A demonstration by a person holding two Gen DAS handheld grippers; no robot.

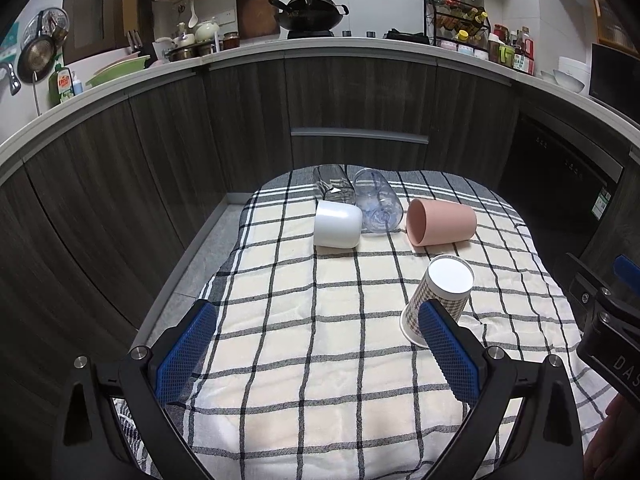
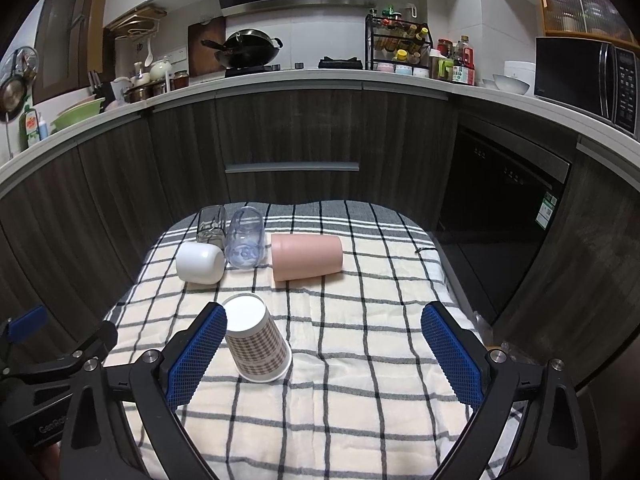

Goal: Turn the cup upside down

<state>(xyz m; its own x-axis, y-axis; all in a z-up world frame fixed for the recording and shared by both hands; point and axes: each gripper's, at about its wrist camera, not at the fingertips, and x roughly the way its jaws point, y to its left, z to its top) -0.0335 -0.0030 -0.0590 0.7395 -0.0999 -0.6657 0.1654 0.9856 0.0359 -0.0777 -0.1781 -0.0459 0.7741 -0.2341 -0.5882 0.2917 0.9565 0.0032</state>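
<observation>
On checked cloth [image 2: 360,360], upturned paper cup [image 2: 256,344] stands beside both grippers' wide-spread fingers [image 2: 200,352].

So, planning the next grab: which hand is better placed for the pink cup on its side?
Right. The pink cup lies almost straight ahead of the open right gripper; from the open left gripper it sits off to the right, beyond the paper cup.

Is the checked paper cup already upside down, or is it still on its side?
Upside down: the checked paper cup stands on its wide rim on the cloth, white base facing up.
</observation>
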